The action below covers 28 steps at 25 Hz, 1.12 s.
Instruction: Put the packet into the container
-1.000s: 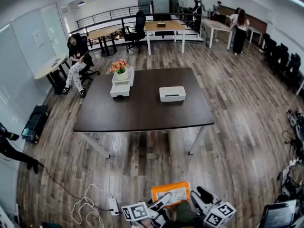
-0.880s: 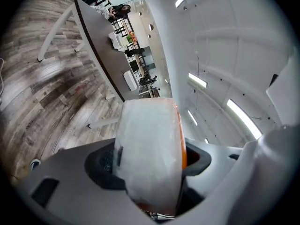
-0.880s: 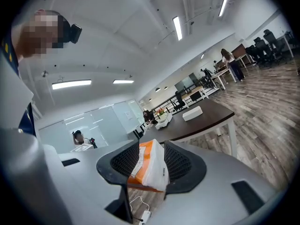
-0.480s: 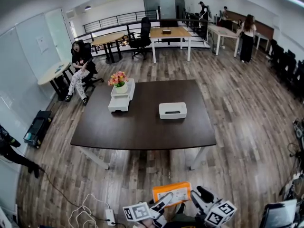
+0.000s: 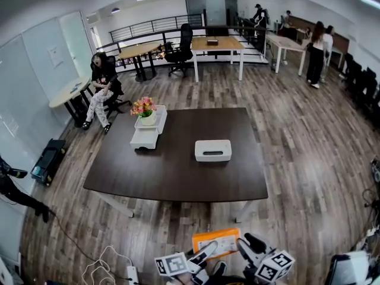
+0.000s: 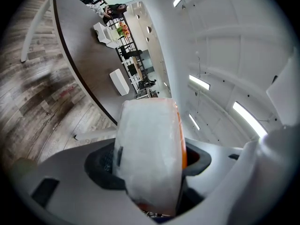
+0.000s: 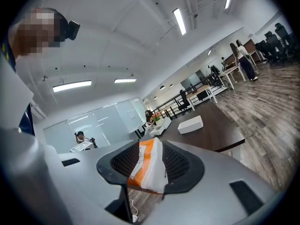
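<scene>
Packet [image 5: 215,242]: orange with a white label and a pale plastic end. Held above the floor, low in the head view. Left gripper [image 5: 200,255] jaws clamp one end, right gripper [image 5: 250,249] jaws the other. White container [image 5: 213,150] sits mid-table [image 5: 178,180], well apart; contents not visible. Open wood floor [image 5: 285,177] lies before the table's near edge.

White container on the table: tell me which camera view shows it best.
The head view: the white container lies whole and unblocked, slot visible, on the dark table. The left gripper view shows it small and tilted beyond the packet; the right gripper view shows it small, side-on, far off.
</scene>
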{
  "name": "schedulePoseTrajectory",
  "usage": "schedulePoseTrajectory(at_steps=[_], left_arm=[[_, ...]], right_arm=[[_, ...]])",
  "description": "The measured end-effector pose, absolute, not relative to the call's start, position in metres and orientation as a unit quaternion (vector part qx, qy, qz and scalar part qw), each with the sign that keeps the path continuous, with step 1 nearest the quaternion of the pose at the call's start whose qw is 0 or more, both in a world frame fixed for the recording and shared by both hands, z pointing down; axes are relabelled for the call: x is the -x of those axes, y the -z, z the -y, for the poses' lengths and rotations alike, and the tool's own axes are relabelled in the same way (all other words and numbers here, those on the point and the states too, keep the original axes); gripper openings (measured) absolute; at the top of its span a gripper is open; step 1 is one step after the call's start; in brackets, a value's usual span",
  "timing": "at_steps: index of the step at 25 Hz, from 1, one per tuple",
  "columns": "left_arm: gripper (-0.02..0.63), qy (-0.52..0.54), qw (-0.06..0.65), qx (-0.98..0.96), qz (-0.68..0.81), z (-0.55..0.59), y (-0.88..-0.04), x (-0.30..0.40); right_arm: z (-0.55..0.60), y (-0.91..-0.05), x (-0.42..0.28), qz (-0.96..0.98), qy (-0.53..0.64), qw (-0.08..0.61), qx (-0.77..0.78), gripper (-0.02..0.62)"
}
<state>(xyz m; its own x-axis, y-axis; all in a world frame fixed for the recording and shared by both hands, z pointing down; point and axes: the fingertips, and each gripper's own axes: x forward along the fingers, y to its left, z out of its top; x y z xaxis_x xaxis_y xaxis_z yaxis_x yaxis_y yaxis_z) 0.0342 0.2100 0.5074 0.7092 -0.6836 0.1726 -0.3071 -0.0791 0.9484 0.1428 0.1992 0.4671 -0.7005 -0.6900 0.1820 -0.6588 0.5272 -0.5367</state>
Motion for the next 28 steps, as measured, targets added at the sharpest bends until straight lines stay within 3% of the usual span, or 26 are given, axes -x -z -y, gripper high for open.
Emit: schedulePoseTrajectory(at_steps=[11, 17, 28], left_arm=[[0.298, 0.234, 0.639, -0.661, 0.316, -0.140, -0.515, -0.037], [0.298, 0.147, 0.608, -0.711, 0.321, -0.071, -0.524, -0.026], [0.298, 0.121, 0.595, -0.746, 0.273, 0.051, -0.511, 0.006]], right_arm=[[-0.128, -0.485, -0.138, -0.869, 0.312, 0.014, 0.383, 0.156], [-0.066, -0.489, -0.130, -0.856, 0.324, 0.015, 0.403, 0.156], [0.048, -0.484, -0.090, -0.834, 0.339, 0.026, 0.434, 0.156]])
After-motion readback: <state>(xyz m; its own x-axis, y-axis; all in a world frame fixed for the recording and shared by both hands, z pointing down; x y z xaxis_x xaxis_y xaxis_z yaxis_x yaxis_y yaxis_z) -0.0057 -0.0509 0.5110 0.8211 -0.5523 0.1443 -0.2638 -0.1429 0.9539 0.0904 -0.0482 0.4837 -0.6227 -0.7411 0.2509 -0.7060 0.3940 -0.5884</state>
